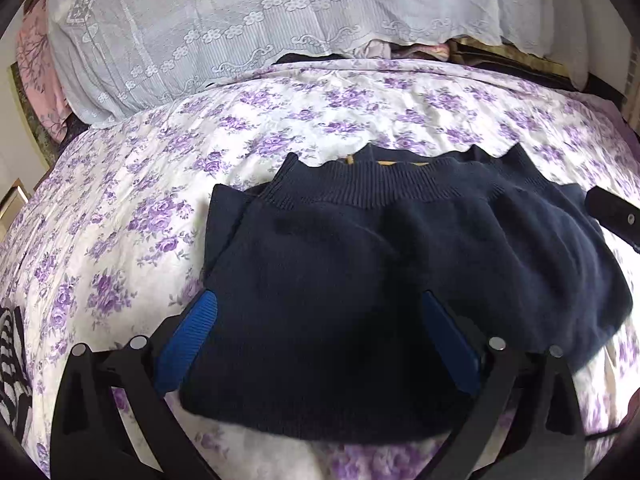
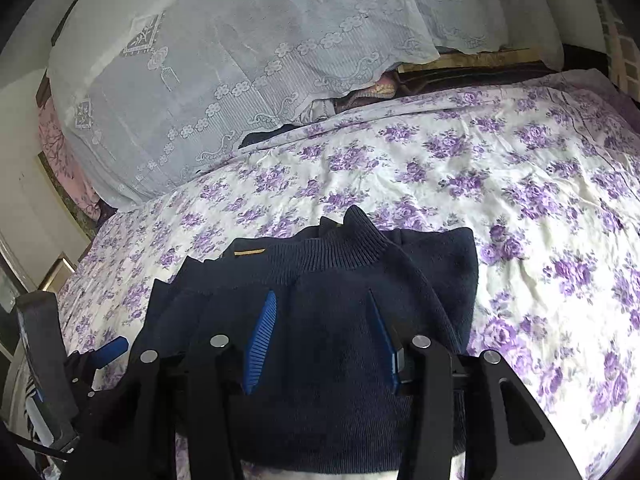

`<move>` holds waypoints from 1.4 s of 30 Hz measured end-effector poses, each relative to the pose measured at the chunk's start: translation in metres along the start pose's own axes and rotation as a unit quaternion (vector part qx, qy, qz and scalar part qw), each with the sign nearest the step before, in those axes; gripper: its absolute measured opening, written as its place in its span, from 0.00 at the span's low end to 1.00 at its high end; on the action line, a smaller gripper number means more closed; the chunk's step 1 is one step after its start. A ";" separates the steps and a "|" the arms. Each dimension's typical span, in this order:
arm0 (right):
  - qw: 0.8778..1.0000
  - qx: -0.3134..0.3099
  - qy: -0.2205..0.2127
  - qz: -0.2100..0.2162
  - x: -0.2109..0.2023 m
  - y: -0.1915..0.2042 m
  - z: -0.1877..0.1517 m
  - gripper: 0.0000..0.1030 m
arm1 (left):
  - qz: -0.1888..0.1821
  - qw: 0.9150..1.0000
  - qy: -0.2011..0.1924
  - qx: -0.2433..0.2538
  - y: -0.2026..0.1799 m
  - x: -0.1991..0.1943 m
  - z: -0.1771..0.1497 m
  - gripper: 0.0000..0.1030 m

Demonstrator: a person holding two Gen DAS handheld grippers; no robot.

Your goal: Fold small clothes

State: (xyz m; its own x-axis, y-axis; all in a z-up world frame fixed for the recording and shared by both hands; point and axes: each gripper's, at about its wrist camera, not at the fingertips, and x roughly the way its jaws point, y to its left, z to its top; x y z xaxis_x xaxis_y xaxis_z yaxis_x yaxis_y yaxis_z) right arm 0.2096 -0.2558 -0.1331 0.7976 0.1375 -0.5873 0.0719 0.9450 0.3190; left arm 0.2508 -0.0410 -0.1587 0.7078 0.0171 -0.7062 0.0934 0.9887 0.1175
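Note:
A small navy knit sweater (image 1: 360, 264) lies folded on the purple-flowered bedsheet (image 1: 280, 120), its ribbed hem band at the far side. My left gripper (image 1: 320, 336) is open just above the sweater's near left part, blue pads wide apart and empty. In the right wrist view the same sweater (image 2: 328, 280) lies under my right gripper (image 2: 320, 340), which is open over its near right part with nothing between the pads. The left gripper's blue fingertip (image 2: 110, 350) shows at the lower left of that view.
A white lace cover (image 1: 240, 28) drapes over a pile at the back of the bed. A black-and-white striped garment (image 1: 12, 360) lies at the near left edge. Flowered sheet (image 2: 540, 240) stretches to the right of the sweater.

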 end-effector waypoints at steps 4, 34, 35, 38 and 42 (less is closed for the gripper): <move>0.998 -0.027 0.040 -0.031 0.035 -0.004 -0.018 0.57 | -0.002 1.000 0.007 -0.009 0.003 0.017 -0.005 0.96; 0.993 -0.102 0.019 -0.061 -0.007 0.022 -0.049 0.74 | 0.005 0.998 -0.023 -0.059 0.030 0.000 -0.020 0.96; 0.991 -0.102 0.048 -0.067 -0.001 0.020 -0.052 0.75 | 0.009 0.998 -0.013 -0.067 0.035 0.003 -0.021 0.96; 0.991 -0.090 0.080 -0.051 0.009 0.014 -0.052 0.80 | -0.050 0.991 0.058 -0.113 0.054 0.033 -0.020 0.96; 0.992 -0.095 0.072 -0.050 0.006 0.016 -0.053 0.81 | -0.056 0.990 0.053 -0.120 0.056 0.033 -0.022 0.96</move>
State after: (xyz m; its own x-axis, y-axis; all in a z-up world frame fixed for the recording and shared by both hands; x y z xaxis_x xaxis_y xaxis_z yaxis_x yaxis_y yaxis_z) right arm 0.1841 -0.2244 -0.1709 0.6978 0.0685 -0.7130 0.0217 0.9929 0.1167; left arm 0.2640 0.0186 -0.1905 0.6243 -0.0919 -0.7757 -0.0106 0.9920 -0.1261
